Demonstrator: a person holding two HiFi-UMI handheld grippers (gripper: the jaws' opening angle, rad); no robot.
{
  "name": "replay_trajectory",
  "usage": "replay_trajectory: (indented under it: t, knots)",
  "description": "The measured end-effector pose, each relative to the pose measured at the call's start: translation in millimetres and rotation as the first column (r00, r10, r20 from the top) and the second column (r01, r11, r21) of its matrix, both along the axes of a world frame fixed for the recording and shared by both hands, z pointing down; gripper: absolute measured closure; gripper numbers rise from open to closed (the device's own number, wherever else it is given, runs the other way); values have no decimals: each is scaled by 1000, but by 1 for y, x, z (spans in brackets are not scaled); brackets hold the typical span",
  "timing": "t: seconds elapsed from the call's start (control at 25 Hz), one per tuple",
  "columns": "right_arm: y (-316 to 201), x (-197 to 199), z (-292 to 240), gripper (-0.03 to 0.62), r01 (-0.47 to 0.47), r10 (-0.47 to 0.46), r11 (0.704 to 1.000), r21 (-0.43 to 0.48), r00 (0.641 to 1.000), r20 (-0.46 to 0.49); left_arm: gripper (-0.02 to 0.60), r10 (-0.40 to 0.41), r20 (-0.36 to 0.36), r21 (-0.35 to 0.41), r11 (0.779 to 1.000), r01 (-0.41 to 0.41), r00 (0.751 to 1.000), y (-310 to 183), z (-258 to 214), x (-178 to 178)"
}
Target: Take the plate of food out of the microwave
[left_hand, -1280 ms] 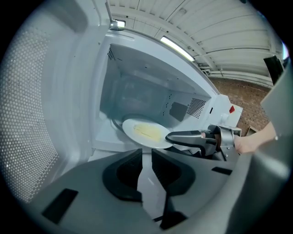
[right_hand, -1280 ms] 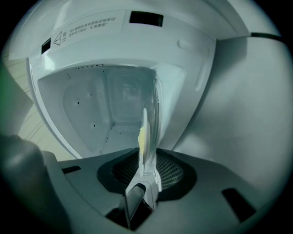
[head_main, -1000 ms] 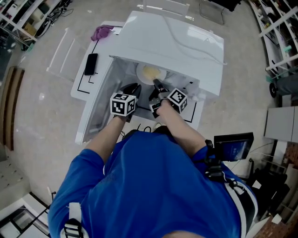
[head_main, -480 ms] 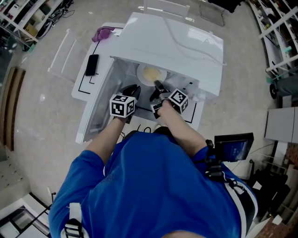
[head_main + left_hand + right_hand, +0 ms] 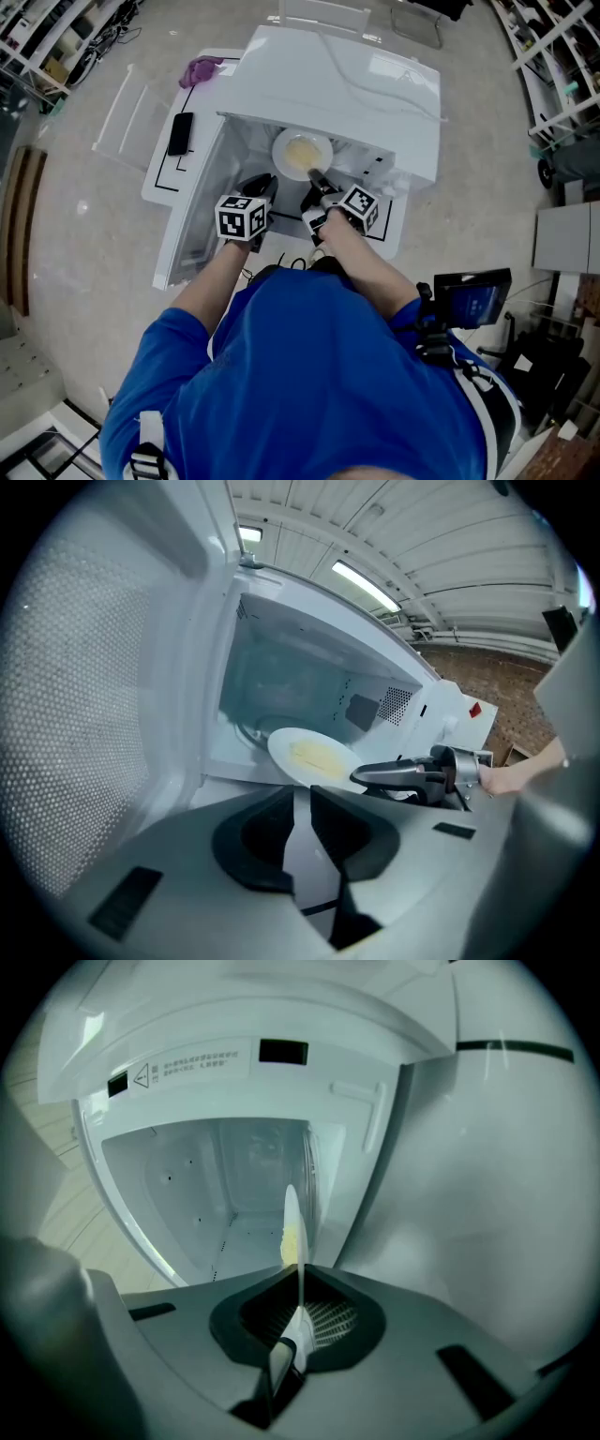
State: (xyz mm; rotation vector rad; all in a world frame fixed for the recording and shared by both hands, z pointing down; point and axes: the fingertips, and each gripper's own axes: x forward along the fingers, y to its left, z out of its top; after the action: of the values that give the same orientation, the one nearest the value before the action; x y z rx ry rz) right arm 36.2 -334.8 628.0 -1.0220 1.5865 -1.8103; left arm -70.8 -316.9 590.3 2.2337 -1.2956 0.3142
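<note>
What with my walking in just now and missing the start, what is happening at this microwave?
A person in a blue shirt works at the open white microwave with a tool in each hand. The right tool has just been closing its jaws on the rim of the round white plate of pale yellow food, which is at the cavity's mouth, not yet fully out. The left tool hovers alongside, jaws apart and empty.

Between the jaws of your right gripper [image 5: 316, 176] sits the plate [image 5: 302, 153] rim, microwave [image 5: 356, 84] ahead, its door [image 5: 199, 217] left of your left gripper [image 5: 260, 185].
</note>
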Motion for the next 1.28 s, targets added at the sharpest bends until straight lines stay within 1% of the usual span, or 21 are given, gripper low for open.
replay_trajectory:
  t: [0.32,0.64,0.76,0.92,1.08,1.28]
  knots:
    - [36,17,-5,574,-30,30,999,24,1000,5,526,1,-34,12,1000,0,999,19,-5,-5]
    - [79,32,-20,574,-79,79,995,57,997,5,528,36,-105,17,999,-35,994,46,-14,1]
    - [97,40,-28,574,-109,108,992,69,994,10,533,55,-152,15,998,-53,987,57,-18,7]
    - [123,50,-38,574,-140,140,986,85,990,2,558,81,-206,20,997,-79,975,74,-27,11]
    - [151,61,-47,574,-180,181,979,95,983,-4,571,108,-245,19,994,-107,963,91,-29,16]
    - [179,76,-55,574,-201,204,974,110,979,-18,572,129,-269,17,991,-130,955,110,-29,22]
